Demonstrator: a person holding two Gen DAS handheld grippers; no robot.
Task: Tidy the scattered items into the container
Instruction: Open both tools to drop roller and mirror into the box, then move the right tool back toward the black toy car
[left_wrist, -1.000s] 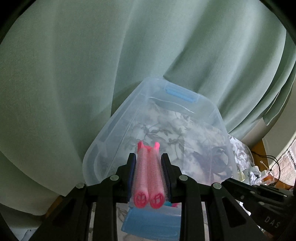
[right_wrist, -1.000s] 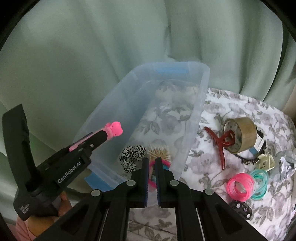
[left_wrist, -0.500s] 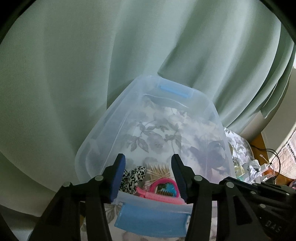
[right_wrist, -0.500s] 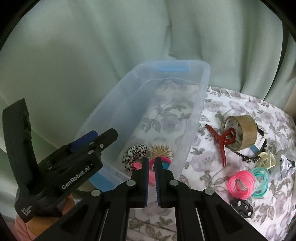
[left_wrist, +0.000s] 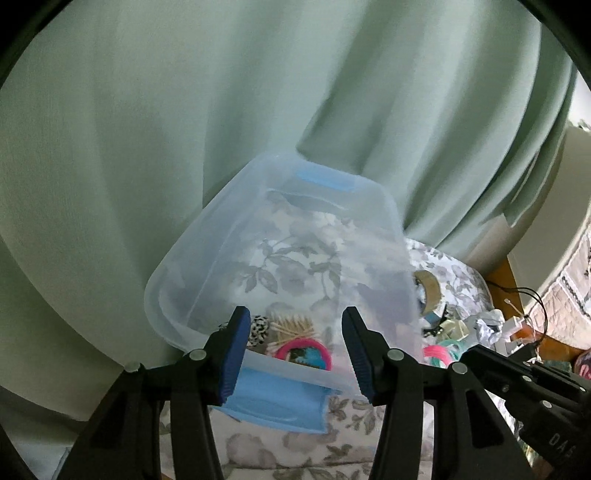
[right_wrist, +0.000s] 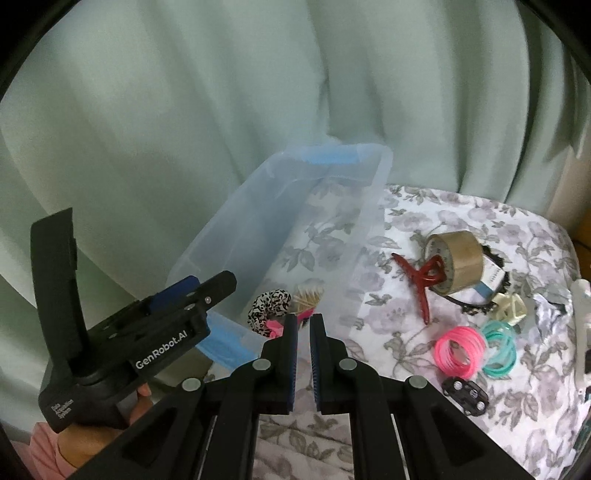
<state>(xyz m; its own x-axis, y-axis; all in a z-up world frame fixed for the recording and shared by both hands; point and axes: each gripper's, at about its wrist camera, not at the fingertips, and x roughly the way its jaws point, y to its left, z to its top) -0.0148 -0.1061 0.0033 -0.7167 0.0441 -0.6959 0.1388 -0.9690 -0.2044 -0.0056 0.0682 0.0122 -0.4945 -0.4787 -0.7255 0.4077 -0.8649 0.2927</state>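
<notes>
Both grippers above container (left_wrist: 207, 258) (left (left_wrist: 293, 349) empty, right (right_wrist: 303, 350) closed)

Scrunchie (right_wrist: 269, 308) in container (right_wrist: 364, 221); tape (right_wrist: 456, 260) right.

The pink round thing (left_wrist: 303, 353) in the box (left_wrist: 207, 266) is half hidden behind the box's near wall. The white object (right_wrist: 581, 332) is cut off by the right edge, and the small black item (right_wrist: 465, 392) is too small to tell.
</notes>
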